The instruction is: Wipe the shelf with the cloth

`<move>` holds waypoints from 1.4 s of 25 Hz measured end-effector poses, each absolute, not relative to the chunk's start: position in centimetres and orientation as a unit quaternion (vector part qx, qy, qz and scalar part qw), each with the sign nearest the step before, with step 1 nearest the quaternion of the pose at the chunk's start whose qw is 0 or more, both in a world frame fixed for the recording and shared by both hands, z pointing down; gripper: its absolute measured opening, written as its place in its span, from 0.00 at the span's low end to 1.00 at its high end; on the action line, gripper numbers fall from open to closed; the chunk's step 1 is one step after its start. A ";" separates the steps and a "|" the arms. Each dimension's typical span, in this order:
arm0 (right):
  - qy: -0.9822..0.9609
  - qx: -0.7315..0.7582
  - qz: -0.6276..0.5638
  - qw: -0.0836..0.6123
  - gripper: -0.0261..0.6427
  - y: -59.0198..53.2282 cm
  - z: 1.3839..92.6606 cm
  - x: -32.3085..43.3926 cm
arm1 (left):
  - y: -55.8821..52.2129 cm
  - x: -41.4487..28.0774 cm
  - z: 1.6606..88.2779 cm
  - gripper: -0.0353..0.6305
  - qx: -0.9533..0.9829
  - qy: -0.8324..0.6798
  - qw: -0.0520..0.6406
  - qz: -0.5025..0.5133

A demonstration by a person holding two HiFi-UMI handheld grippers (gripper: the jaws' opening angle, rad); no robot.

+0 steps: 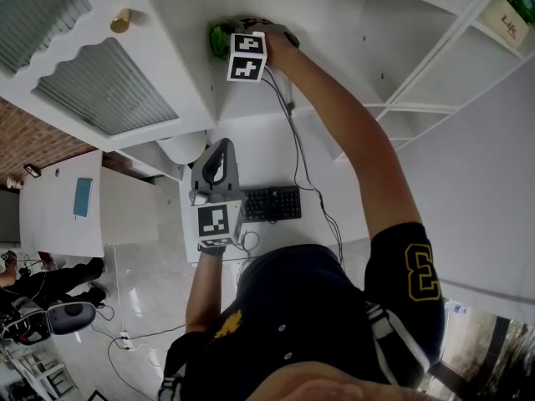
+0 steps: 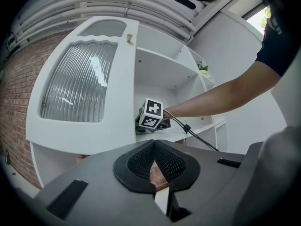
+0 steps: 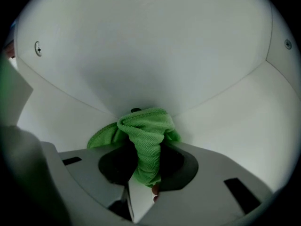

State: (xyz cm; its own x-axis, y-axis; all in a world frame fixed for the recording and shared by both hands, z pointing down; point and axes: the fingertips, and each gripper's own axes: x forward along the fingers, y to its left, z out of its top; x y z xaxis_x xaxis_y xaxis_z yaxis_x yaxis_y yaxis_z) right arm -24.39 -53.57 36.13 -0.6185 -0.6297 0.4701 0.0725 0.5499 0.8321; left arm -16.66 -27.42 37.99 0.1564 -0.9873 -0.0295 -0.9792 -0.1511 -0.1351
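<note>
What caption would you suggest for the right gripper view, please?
Right gripper shut on the green cloth, held at an inner corner of the white shelf.

Black keyboard (image 1: 271, 203), brass knob (image 1: 121, 21)

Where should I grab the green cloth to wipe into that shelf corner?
Pinch the cloth by its bunched middle ridge, coming in from the open front of the shelf, as the right gripper has it. That ridge fits between the shut jaws and leaves loose fabric ahead of the tips to reach the corner.
</note>
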 end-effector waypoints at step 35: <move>-0.779 0.227 -0.388 0.437 0.19 -56.3 36.2 -15.5 | -27.4 -13.8 38.1 0.08 -0.777 0.626 0.064 -0.032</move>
